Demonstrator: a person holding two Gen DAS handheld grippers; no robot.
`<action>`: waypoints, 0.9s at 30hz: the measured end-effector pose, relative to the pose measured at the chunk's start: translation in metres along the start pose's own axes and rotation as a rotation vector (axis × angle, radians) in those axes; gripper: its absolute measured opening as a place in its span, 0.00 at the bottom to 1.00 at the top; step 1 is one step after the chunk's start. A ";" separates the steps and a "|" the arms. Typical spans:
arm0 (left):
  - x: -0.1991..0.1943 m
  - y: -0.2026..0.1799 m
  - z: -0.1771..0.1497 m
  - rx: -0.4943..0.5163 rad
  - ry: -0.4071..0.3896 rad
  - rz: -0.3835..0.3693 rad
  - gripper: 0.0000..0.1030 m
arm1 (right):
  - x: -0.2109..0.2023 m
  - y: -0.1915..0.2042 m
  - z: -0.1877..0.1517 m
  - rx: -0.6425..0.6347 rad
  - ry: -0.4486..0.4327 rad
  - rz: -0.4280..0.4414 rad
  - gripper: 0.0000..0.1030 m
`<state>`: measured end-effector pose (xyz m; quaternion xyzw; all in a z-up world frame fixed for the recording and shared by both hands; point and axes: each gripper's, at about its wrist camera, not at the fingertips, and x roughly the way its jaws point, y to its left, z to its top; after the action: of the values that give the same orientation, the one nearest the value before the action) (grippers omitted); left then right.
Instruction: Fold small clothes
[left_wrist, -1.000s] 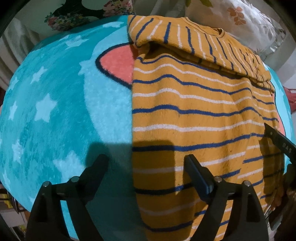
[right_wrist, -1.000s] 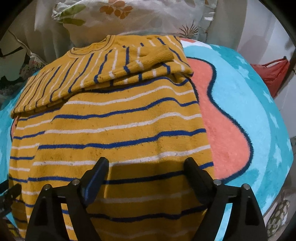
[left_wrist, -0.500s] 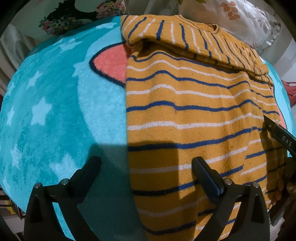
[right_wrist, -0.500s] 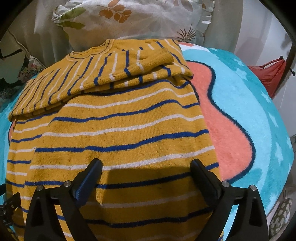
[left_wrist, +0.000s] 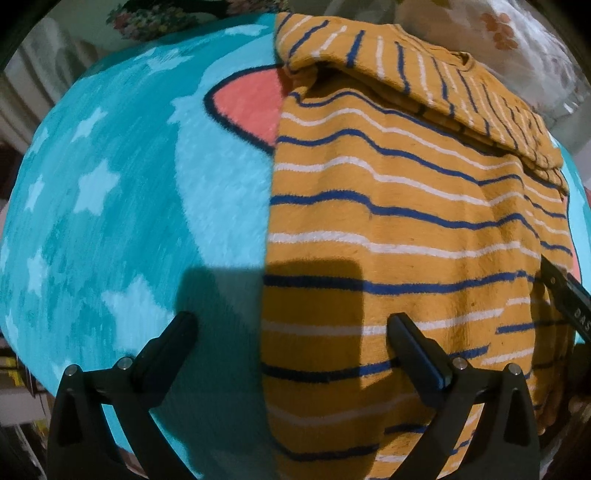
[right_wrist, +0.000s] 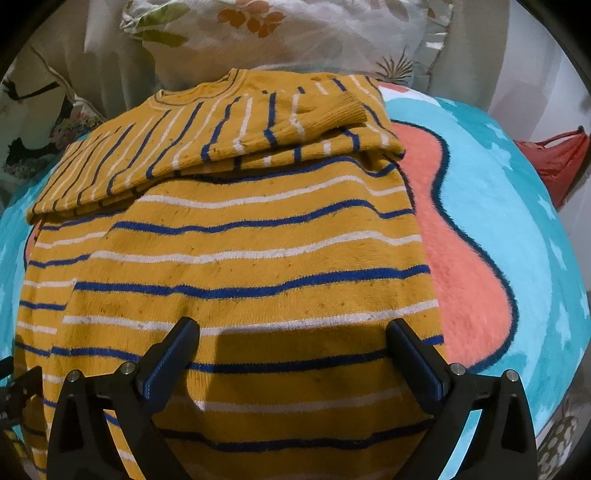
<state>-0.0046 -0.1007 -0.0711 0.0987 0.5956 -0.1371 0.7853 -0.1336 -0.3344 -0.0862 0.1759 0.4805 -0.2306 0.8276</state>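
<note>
Turquoise starry blanket (left_wrist: 110, 221) under the striped yellow sweater (right_wrist: 240, 258), sleeves already folded across the top, bottom half not yet brought up, left tool (left_wrist: 291, 325) and right tool (right_wrist: 291, 328) have just spread wide, holding nothing.

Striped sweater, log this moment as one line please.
striped sweater: flat on blanket, sleeves folded across top | left gripper: jaws just opened, empty | right gripper: jaws just opened, empty
</note>
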 end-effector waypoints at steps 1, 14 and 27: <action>0.000 0.001 0.000 -0.011 0.002 0.004 1.00 | 0.000 0.000 0.001 -0.010 0.009 0.006 1.00; -0.031 0.035 -0.017 -0.155 -0.024 -0.169 0.76 | -0.012 -0.012 0.012 -0.092 0.094 0.099 0.75; -0.037 0.026 -0.088 -0.212 -0.048 -0.305 0.76 | -0.068 -0.129 -0.033 0.090 0.121 0.234 0.73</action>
<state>-0.0853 -0.0443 -0.0593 -0.0793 0.5960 -0.1935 0.7753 -0.2573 -0.4102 -0.0516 0.2812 0.4950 -0.1428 0.8096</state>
